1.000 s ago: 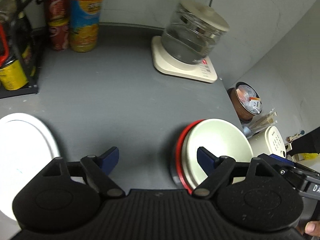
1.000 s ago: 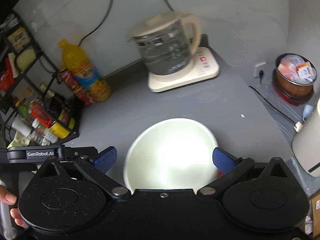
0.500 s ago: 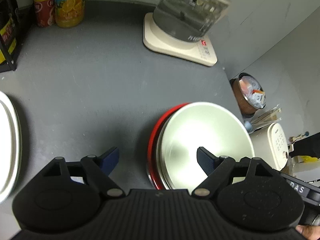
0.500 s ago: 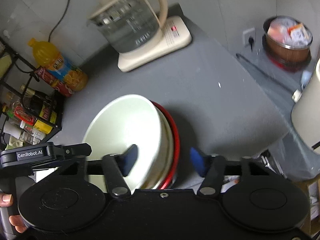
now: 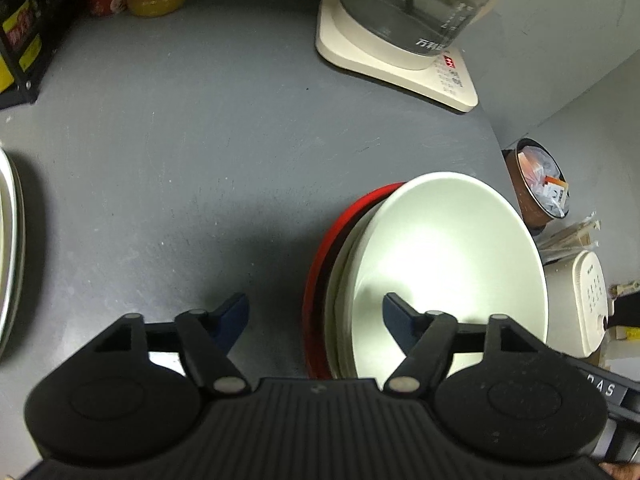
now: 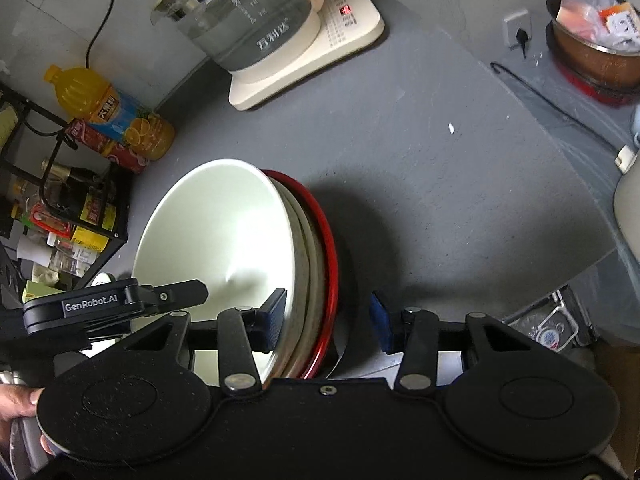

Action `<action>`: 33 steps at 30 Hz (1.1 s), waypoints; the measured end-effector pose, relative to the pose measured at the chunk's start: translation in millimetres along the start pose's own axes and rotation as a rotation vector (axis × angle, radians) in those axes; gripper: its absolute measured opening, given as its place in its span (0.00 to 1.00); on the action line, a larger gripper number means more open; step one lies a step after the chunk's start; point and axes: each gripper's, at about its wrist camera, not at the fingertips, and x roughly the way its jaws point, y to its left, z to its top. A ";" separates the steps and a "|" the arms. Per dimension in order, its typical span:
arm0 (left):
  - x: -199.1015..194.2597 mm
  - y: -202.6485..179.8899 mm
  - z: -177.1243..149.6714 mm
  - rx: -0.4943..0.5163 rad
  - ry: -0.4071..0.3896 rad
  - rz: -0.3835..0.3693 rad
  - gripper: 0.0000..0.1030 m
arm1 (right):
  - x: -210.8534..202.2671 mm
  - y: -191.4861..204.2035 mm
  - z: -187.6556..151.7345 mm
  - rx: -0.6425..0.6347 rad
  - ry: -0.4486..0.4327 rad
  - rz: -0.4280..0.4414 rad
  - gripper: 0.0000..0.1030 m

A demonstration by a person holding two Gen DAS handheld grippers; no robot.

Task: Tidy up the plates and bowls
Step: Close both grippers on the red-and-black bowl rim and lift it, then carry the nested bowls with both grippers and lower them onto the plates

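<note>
Both grippers gape: right gripper point(image 6: 328, 316) straddles the bowl stack point(image 6: 224, 232) rim at lower centre; left gripper point(image 5: 316, 316) likewise.

"GenRobot.AI" stands on the left tongs' body point(image 6: 92, 305); "万利达" on the glass kettle point(image 6: 248, 12).

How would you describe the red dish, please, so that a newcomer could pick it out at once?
Find the glass kettle at the back of the grey counter. Nearer the grippers sits a stack of dishes topped by a pale bowl. The red dish lies at the bottom, only its rim showing, the stack's one coloured piece.
</note>
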 end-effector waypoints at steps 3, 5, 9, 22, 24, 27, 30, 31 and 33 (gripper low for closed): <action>6.5 1.8 0.8 -0.029 0.020 -0.005 0.54 | 7.7 2.6 0.2 -0.008 0.022 0.005 0.43; 11.1 4.6 0.8 -0.059 0.040 -0.017 0.45 | 11.9 2.4 1.1 -0.001 0.033 -0.001 0.42; 16.7 9.3 0.0 -0.101 0.060 -0.044 0.30 | 16.1 -2.0 1.7 0.005 0.047 0.000 0.36; 19.1 20.7 -0.7 -0.152 0.065 -0.104 0.29 | 20.7 -7.5 5.1 0.021 0.037 0.041 0.37; 18.6 18.9 1.0 -0.142 0.070 -0.100 0.29 | 20.6 -7.2 4.2 0.022 0.036 0.038 0.37; 18.3 15.9 2.1 -0.126 0.058 -0.093 0.29 | 19.6 -4.9 2.3 0.028 0.030 0.031 0.37; 17.2 18.2 2.5 -0.123 0.060 -0.097 0.29 | 18.6 2.7 0.6 0.018 0.017 0.025 0.37; 17.0 20.2 3.1 -0.121 0.065 -0.100 0.29 | 18.4 6.9 0.1 0.012 0.012 0.020 0.37; 15.0 26.7 4.9 -0.128 0.072 -0.115 0.29 | 17.7 16.4 -1.7 0.003 0.004 0.007 0.37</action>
